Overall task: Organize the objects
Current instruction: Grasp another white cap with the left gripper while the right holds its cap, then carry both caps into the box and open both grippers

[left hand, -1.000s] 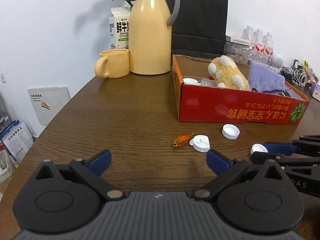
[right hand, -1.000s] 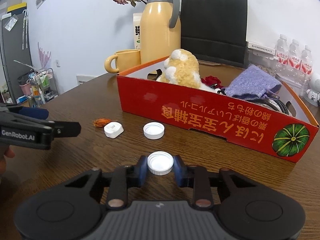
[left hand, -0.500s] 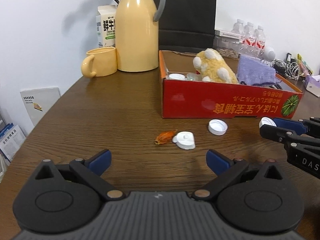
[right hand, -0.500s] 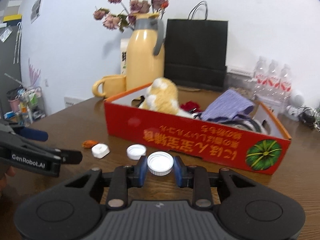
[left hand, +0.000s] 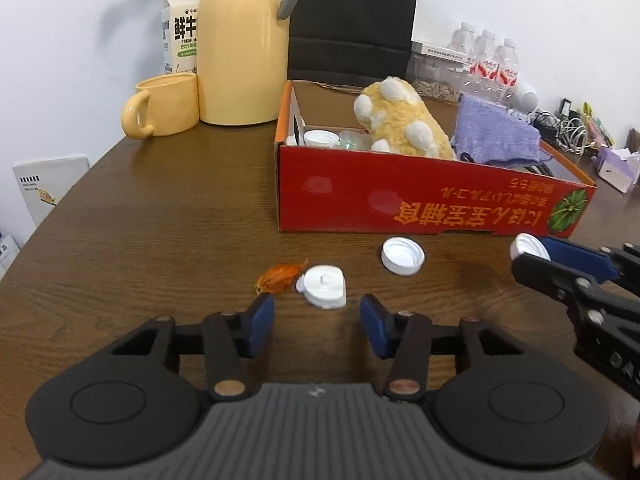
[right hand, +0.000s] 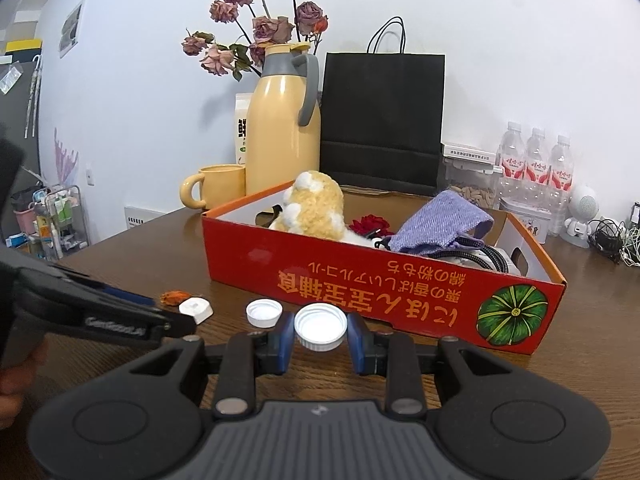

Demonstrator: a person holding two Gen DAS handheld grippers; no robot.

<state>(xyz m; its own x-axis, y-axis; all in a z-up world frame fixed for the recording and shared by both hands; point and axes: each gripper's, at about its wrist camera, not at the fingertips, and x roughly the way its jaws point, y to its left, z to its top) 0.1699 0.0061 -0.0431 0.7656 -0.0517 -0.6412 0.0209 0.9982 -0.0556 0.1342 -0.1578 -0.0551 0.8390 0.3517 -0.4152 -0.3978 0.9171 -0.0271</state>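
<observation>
A white flip-top cap (left hand: 322, 286) lies on the brown table (left hand: 160, 220), just ahead of my left gripper (left hand: 318, 320). Its jaws are closing, and the blue pads (left hand: 262, 326) stand clear of the cap on both sides. An orange crumpled scrap (left hand: 278, 278) touches that cap's left side, and a round white bottle cap (left hand: 402, 256) lies open side up to its right. My right gripper (right hand: 320, 332) is shut on another round white bottle cap (right hand: 320, 327), held above the table in front of the red cardboard box (right hand: 360, 280).
The box holds a yellow plush toy (left hand: 400, 120), a purple cloth (left hand: 492, 136), cables and a white lid. Behind it stand a yellow jug (left hand: 240, 40), a yellow mug (left hand: 164, 104), a milk carton, a black paper bag (right hand: 382, 120) and water bottles.
My left gripper has moved forward to the flip-top cap and its jaws have narrowed. The right gripper has risen slightly and tilted up, still holding its cap.
</observation>
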